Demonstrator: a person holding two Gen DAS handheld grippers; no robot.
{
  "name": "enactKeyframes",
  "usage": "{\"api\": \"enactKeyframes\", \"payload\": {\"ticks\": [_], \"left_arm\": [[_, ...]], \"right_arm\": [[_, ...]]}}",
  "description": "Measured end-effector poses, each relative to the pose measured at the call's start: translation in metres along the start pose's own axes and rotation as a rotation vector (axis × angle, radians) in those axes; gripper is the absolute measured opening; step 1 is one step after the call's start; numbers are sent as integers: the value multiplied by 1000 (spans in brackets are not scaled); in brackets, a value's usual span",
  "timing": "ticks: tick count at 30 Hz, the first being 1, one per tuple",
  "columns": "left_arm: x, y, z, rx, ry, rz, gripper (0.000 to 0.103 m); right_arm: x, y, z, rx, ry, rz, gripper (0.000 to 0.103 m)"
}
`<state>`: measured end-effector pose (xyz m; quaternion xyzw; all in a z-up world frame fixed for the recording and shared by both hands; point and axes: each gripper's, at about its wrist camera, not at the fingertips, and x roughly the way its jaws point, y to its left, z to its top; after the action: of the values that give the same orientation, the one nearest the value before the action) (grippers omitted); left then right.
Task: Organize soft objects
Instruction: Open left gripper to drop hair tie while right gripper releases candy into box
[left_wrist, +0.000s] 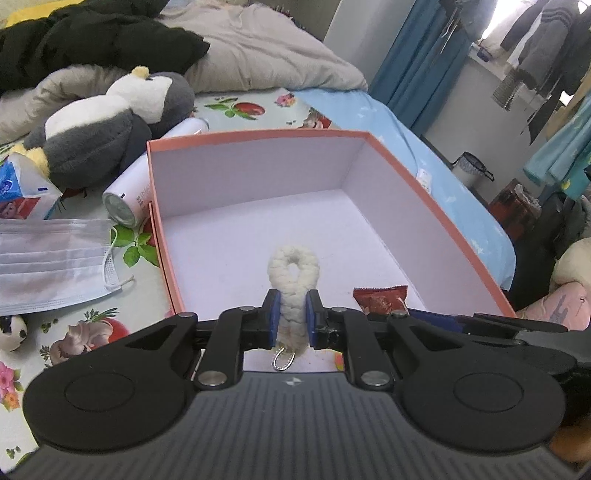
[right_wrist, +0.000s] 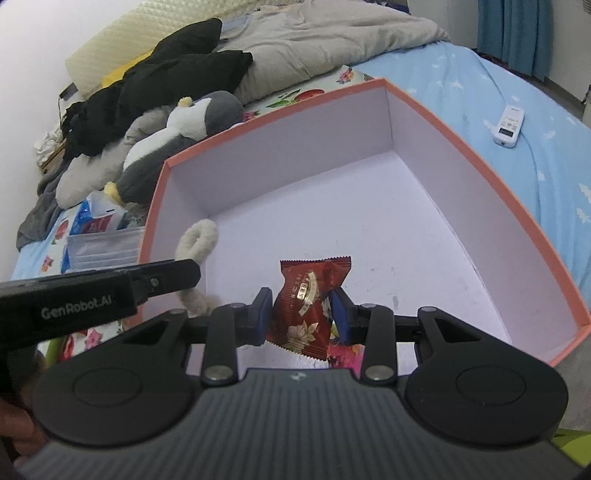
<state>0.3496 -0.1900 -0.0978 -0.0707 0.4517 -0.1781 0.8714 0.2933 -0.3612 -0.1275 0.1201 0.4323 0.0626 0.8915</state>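
Both wrist cameras sit close behind their tongs at the near edge of the orange-rimmed box (left_wrist: 258, 138), facing twelve o'clock over the bed (right_wrist: 480, 85), sharing the box interior and the penguin plush (left_wrist: 110, 125) at ten o'clock.

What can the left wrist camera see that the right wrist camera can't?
Only the left wrist view shows the white can lying beside the box and the hanging clothes. Only the right wrist view shows the white remote on the blue sheet. Both show the pink box, the plush penguin, the left gripper pinching the woolly loop keychain, and the red snack packet.
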Motion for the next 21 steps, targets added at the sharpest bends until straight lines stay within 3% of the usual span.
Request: {"api": "enactKeyframes", "payload": {"ticks": [3, 11, 21], "left_arm": [[2, 4, 2, -5, 8, -3, 40], [-30, -2, -6, 18, -28, 4, 40], [-101, -16, -32, 34, -108, -2, 40]], "right_arm": [[3, 0, 1, -17, 7, 2, 43], [-14, 2, -4, 3, -8, -6, 46], [-67, 15, -18, 36, -88, 18, 46]]}}
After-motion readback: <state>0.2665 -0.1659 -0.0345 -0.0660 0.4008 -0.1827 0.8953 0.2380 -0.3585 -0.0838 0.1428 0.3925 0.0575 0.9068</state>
